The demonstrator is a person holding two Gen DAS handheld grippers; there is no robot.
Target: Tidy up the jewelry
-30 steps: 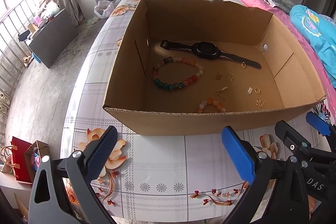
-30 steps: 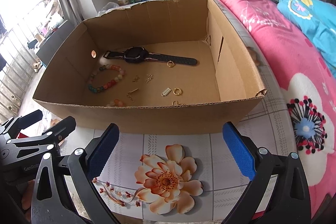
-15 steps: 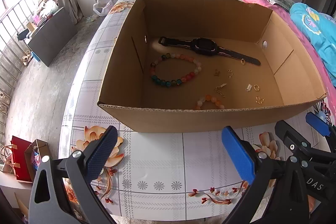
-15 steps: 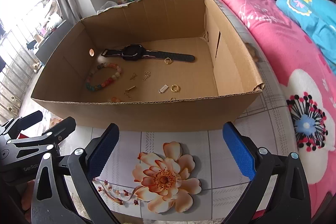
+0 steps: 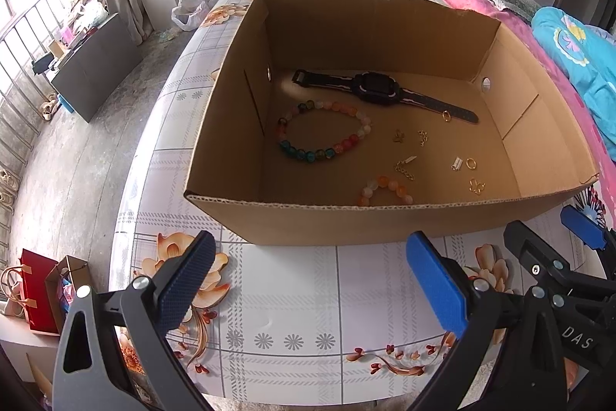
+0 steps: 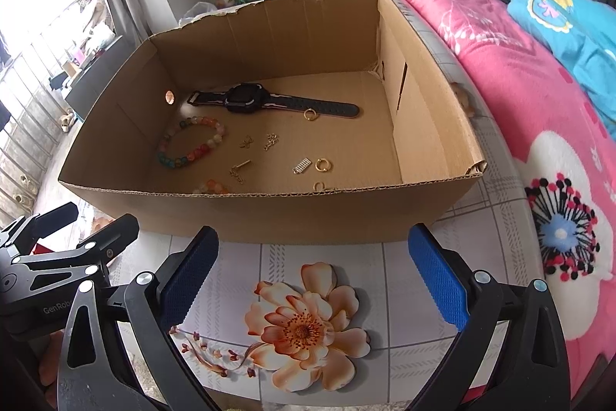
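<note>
An open cardboard box (image 5: 385, 222) is set on the floral-patterned bench (image 5: 292, 299). Within it are held a black watch (image 5: 379, 91) along the far wall, a multicoloured bead bracelet (image 5: 321, 135) toward the box's left wall, a smaller orange bead bracelet (image 5: 385, 189) against the near wall, and small gold rings (image 5: 470, 163) and charms toward the right. The left tongs (image 5: 312, 280) and right tongs (image 6: 313, 278) are held wide open, empty, over the bench's near edge, short of the box.
</note>
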